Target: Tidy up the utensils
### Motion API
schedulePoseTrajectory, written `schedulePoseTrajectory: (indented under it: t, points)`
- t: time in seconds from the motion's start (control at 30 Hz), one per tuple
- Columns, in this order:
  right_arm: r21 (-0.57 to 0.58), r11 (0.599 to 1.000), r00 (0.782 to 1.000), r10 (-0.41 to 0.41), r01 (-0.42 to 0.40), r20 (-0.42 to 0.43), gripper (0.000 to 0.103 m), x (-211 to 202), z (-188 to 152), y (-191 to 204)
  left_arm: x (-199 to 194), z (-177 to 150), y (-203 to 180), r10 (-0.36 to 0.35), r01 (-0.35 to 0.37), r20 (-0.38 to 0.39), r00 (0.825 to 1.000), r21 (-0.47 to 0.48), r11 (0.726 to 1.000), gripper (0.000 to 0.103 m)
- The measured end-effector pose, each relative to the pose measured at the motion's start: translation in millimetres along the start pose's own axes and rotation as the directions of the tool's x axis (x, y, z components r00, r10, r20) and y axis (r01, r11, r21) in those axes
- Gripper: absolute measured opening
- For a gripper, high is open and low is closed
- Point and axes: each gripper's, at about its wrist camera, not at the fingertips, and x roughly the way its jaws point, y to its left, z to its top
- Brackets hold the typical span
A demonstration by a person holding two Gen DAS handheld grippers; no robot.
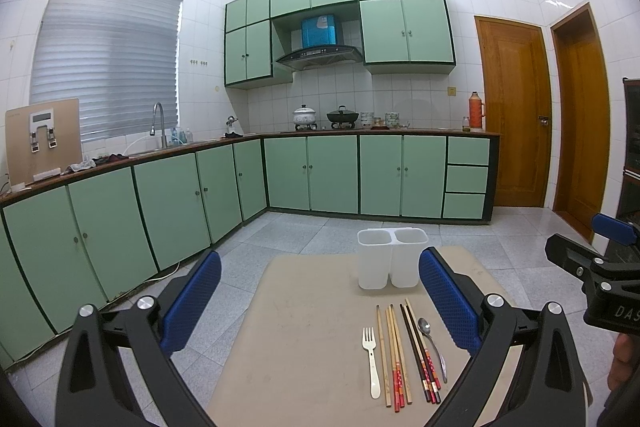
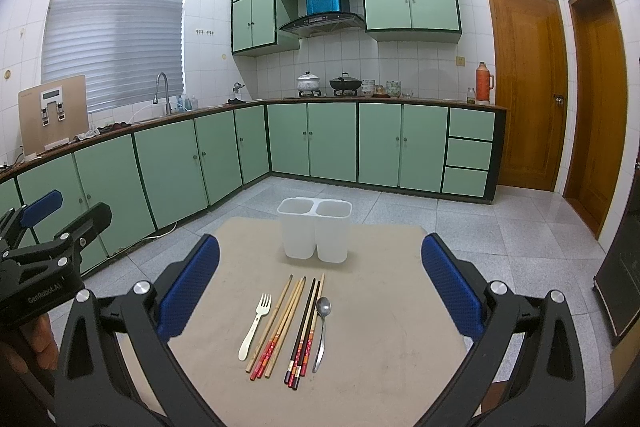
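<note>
On a beige table (image 1: 304, 327) (image 2: 380, 327) lie a white fork (image 1: 371, 361) (image 2: 255, 325), several light wooden chopsticks (image 1: 394, 355) (image 2: 280, 325), dark chopsticks (image 1: 420, 353) (image 2: 306, 331) and a metal spoon (image 1: 432, 347) (image 2: 321, 327), side by side. A white two-compartment holder (image 1: 392, 257) (image 2: 315, 229) stands upright behind them, with nothing showing inside. My left gripper (image 1: 320, 301) is open and empty above the table, left of the utensils. My right gripper (image 2: 320, 281) is open and empty above the utensils. Each gripper shows at the edge of the other's view.
The table stands on a grey tiled floor (image 1: 280, 235). Green kitchen cabinets (image 1: 332, 173) run along the left and back walls, with a sink tap (image 1: 158, 123) and pots (image 1: 304, 115) on the counter. Two wooden doors (image 1: 516, 111) are at the right.
</note>
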Motion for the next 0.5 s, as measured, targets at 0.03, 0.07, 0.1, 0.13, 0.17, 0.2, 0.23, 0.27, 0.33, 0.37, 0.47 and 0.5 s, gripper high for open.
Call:
schedulePoseTrajectory:
  t: [0.03, 0.07, 0.1, 0.13, 0.17, 0.2, 0.23, 0.27, 0.33, 0.37, 0.47, 0.5]
  points:
    - [0.000, 1.000, 1.000, 0.001, -0.001, -0.001, 0.098, 0, 0, 0, 0, 0, 0, 0.000, 0.000, 0.000, 1.000, 0.000, 1.000, 0.097]
    - [0.000, 1.000, 1.000, 0.001, -0.001, -0.001, 0.098, 1, -1, -2, 0, 0, 0, 0.000, 0.000, 0.001, 1.000, 0.000, 1.000, 0.097]
    - [0.001, 1.000, 1.000, 0.001, -0.001, -0.002, 0.098, 2, -2, -4, 0, 0, 0, 0.001, -0.001, 0.000, 1.000, 0.000, 1.000, 0.097]
    - [0.001, 1.000, 1.000, 0.001, -0.001, -0.003, 0.098, 2, -2, -5, 0, 0, 0, 0.000, 0.000, 0.000, 1.000, 0.000, 1.000, 0.097]
    - [0.001, 1.000, 1.000, 0.001, -0.001, -0.003, 0.098, 3, 1, -2, 0, 0, 0, -0.001, 0.001, 0.000, 1.000, 0.000, 1.000, 0.097]
    - [0.001, 1.000, 1.000, 0.001, -0.001, -0.004, 0.098, 3, 1, -3, 0, 0, 0, -0.001, 0.001, 0.000, 1.000, 0.000, 1.000, 0.097]
    - [0.002, 1.000, 1.000, 0.001, -0.001, -0.005, 0.098, 3, 0, -4, 0, 0, 0, 0.000, 0.000, 0.000, 1.000, 0.001, 1.000, 0.097]
    - [0.002, 1.000, 1.000, 0.001, -0.001, -0.005, 0.098, 2, 0, -4, 0, 0, 0, 0.000, 0.000, 0.000, 1.000, 0.001, 1.000, 0.097]
    - [0.005, 1.000, 1.000, -0.002, 0.002, -0.010, 0.098, 14, -15, -4, 1, -1, 1, 0.000, 0.000, -0.002, 1.000, 0.000, 1.000, 0.097]
    - [0.006, 1.000, 1.000, -0.003, 0.003, -0.012, 0.098, 14, -16, -3, 3, -2, 2, 0.000, 0.000, -0.005, 1.000, -0.001, 1.000, 0.097]
    - [0.008, 1.000, 1.000, -0.008, 0.008, -0.020, 0.098, 14, -16, -1, 8, -6, 3, 0.001, -0.001, -0.015, 1.000, 0.000, 1.000, 0.097]
    - [0.009, 1.000, 1.000, -0.010, 0.010, -0.024, 0.098, 15, -16, -2, 10, -7, 4, 0.003, -0.003, -0.020, 1.000, 0.001, 1.000, 0.097]
